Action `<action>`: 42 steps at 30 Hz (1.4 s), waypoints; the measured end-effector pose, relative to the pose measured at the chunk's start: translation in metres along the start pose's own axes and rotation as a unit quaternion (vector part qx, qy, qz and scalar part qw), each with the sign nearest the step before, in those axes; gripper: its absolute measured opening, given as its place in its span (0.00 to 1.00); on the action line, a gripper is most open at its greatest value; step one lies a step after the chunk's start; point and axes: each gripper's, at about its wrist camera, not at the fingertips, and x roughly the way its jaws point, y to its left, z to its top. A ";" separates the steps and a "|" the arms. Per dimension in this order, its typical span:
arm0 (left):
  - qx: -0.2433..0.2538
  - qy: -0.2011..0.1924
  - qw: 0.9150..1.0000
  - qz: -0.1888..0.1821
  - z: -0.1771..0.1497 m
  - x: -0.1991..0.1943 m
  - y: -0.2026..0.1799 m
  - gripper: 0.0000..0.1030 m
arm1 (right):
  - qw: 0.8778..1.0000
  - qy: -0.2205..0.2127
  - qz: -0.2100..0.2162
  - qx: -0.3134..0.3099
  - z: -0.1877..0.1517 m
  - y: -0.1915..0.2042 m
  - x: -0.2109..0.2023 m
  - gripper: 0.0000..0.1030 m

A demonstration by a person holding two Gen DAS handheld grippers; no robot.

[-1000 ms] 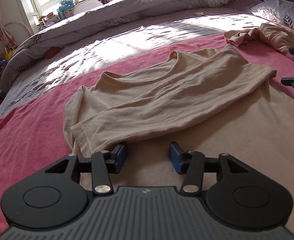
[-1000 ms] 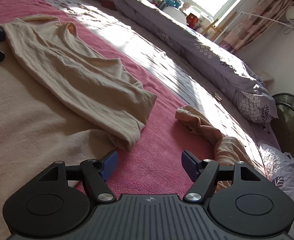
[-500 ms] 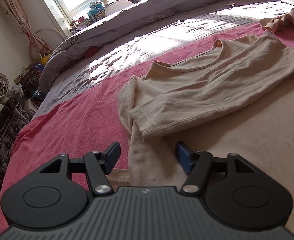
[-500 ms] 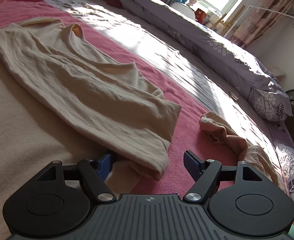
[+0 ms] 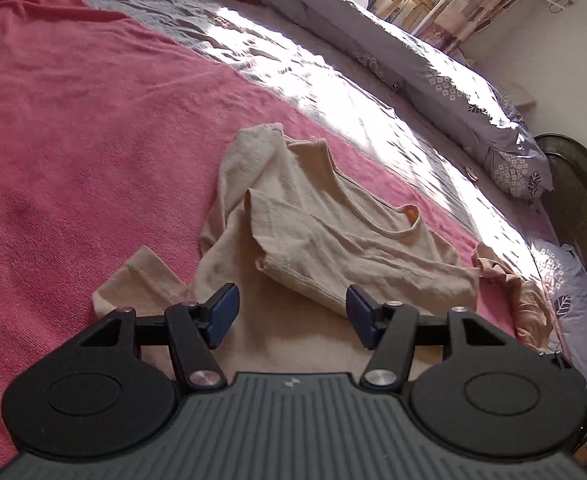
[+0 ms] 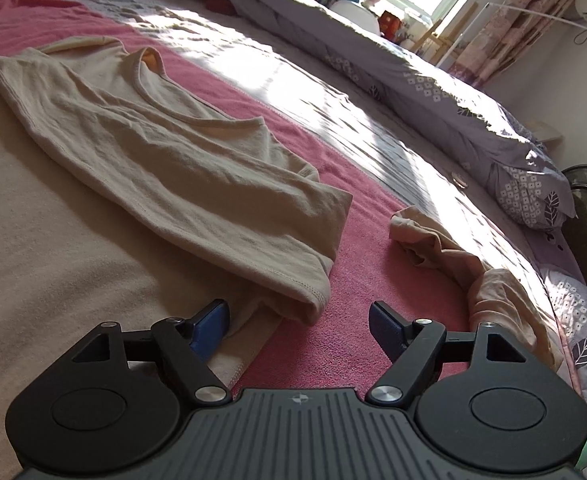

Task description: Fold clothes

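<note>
Grippers hover apart over the beige cotton T-shirt (image 6: 173, 168) on the pink towel blanket (image 5: 73, 120), left gripper (image 5: 291, 318) closing emptily, right gripper (image 6: 299, 330) gaping beside its hem.

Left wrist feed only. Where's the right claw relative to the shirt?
Observer: The right claw sits at the beige shirt's folded end, open.
Operator: Anything pinched?
Observer: No. The folded hem lies just ahead of the gap, and neither pad presses on it.
Operator: My view makes the crumpled garment look joined to the shirt.
Observer: It isn't. From the right wrist, a strip of pink blanket separates the crumpled garment from the shirt.
</note>
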 end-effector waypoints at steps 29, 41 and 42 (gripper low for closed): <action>-0.058 -0.118 0.991 -0.028 0.041 0.045 -0.019 0.02 | 0.999 -0.001 0.000 0.038 -0.006 -0.002 0.002 0.77; 0.021 -0.108 0.993 0.037 0.044 0.045 -0.018 0.00 | 0.999 -0.001 -0.002 0.043 -0.007 -0.002 0.002 0.79; 0.022 -0.107 0.993 0.037 0.039 0.043 -0.015 0.02 | 0.999 -0.001 -0.002 0.044 -0.007 -0.002 0.002 0.80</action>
